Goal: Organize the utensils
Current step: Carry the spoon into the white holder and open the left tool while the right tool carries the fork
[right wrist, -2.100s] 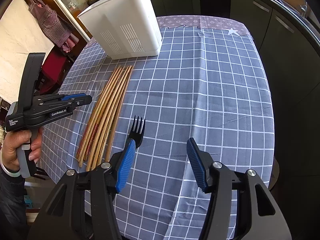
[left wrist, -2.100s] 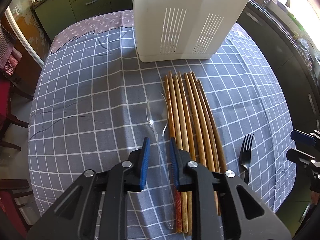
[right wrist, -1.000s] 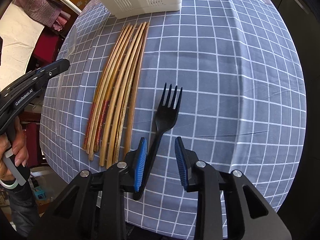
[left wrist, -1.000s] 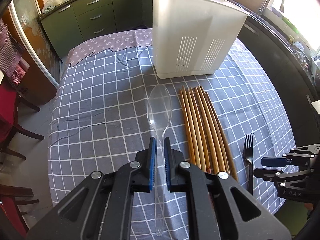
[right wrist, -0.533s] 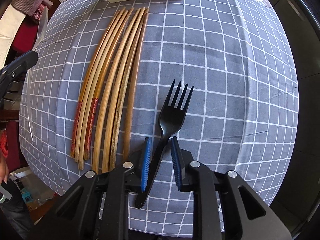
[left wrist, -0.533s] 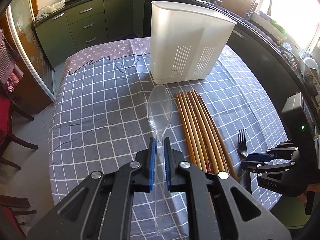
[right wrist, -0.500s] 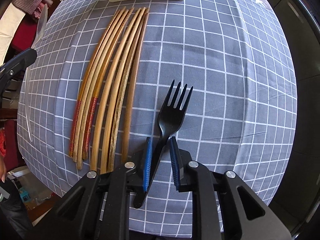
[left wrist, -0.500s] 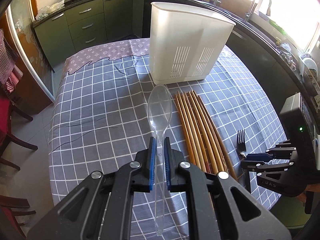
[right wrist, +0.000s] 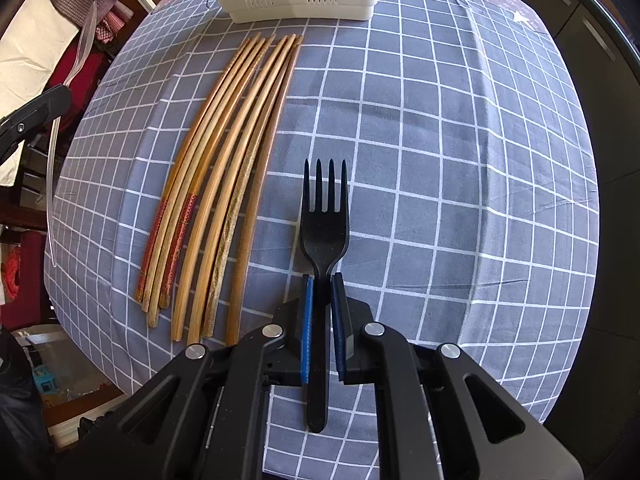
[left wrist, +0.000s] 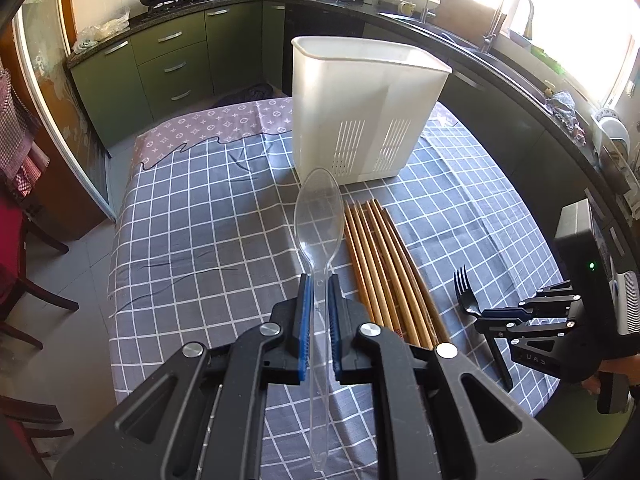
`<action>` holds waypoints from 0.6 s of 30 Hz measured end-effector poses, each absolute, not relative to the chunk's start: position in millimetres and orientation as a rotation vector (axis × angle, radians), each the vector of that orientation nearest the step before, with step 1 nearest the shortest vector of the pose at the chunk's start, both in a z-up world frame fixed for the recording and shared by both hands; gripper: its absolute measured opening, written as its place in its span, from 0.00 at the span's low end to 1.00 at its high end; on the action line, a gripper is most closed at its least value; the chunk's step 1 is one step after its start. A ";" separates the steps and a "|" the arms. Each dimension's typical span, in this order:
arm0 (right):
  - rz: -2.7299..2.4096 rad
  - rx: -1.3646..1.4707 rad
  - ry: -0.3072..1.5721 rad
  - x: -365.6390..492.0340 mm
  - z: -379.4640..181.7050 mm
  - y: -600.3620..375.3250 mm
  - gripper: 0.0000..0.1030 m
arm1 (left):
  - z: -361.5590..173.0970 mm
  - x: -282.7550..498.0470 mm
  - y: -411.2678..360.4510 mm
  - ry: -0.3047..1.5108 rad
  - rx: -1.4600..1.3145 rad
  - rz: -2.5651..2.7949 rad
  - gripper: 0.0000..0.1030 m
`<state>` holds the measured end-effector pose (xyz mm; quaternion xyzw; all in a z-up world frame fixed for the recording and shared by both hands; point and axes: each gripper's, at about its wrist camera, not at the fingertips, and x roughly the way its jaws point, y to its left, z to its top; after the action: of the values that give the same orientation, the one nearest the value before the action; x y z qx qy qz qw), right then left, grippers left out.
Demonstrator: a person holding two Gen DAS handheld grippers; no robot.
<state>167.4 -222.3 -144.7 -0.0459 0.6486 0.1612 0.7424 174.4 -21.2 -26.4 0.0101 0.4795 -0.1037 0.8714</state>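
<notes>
Nearby, chopsticks [right wrist: 224, 184] lie between fork [right wrist: 324, 232] and spoon [left wrist: 318, 216].

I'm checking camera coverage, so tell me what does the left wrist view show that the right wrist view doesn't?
Only the left wrist view shows the white holder's open top, the kitchen counters and the left gripper shut on the clear spoon. Only the right wrist view shows the right gripper clamping the black fork by its handle, and the chopsticks' red ends. Both show the white holder, chopsticks, fork and checked tablecloth.
</notes>
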 end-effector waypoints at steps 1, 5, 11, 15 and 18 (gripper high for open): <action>0.365 -0.084 1.406 166.8 -142.2 -227.8 0.09 | -21.3 174.5 -22.1 0.993 0.021 -0.217 0.08; 0.411 0.017 1.331 164.4 -124.0 -252.2 0.09 | 1.5 176.6 -28.6 0.954 0.020 -0.222 0.08; 0.472 0.124 1.167 160.5 -84.4 -284.1 0.10 | 46.8 185.5 -37.8 0.862 0.011 -0.234 0.08; 0.500 0.171 1.067 159.2 -60.1 -297.6 0.10 | 82.7 199.6 -41.8 0.767 -0.012 -0.230 0.08; 0.525 0.186 1.012 158.4 -44.5 -300.1 0.10 | 105.3 212.1 -45.9 0.695 -0.024 -0.230 0.08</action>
<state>158.4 -300.1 -44.5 0.0877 0.4782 0.2482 0.8379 212.1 -45.9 105.3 -0.0117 0.3399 -0.1124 0.9336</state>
